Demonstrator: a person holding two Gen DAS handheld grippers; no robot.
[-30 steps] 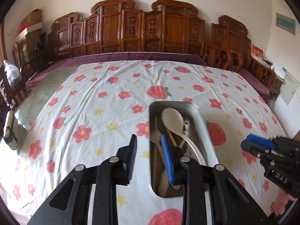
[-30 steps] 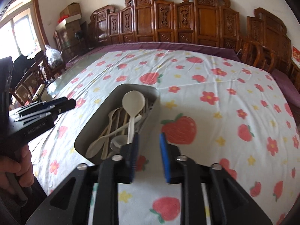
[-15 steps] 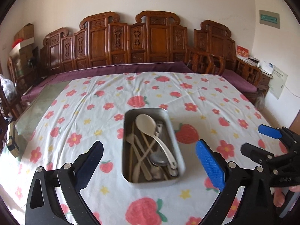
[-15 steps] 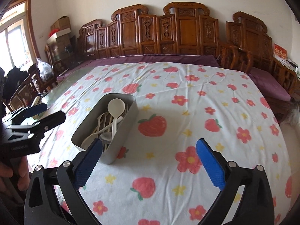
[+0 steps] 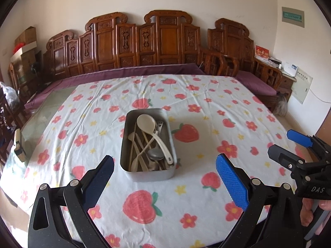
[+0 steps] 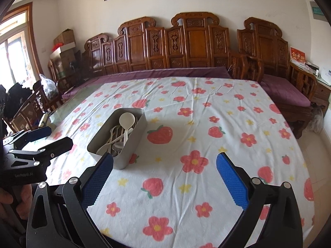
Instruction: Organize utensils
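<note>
A grey metal tin (image 5: pixel 132 172) (image 6: pixel 128 154) stands mid-table on a strawberry-print cloth (image 5: pixel 186 186). It holds several utensils: a cream ladle spoon (image 5: pixel 146 123) (image 6: pixel 126 120), pale spoons, chopsticks and a metal spoon (image 5: pixel 155 154). My left gripper (image 5: pixel 164 178) is open wide and empty, held back from the tin's near end. My right gripper (image 6: pixel 164 177) is open wide and empty, to the right of the tin. Each gripper also shows in the other's view, the right one (image 5: pixel 293 148) and the left one (image 6: pixel 44 138).
Carved wooden benches (image 5: pixel 144 45) with purple cushions line the far and right sides of the table. A small boxy object (image 5: pixel 18 146) lies on bare glass at the table's left edge. Chairs and boxes stand at the far left.
Both grippers have pulled back from the tin and risen, and both have gone from nearly shut to wide open. The tin and its utensils have not moved.
</note>
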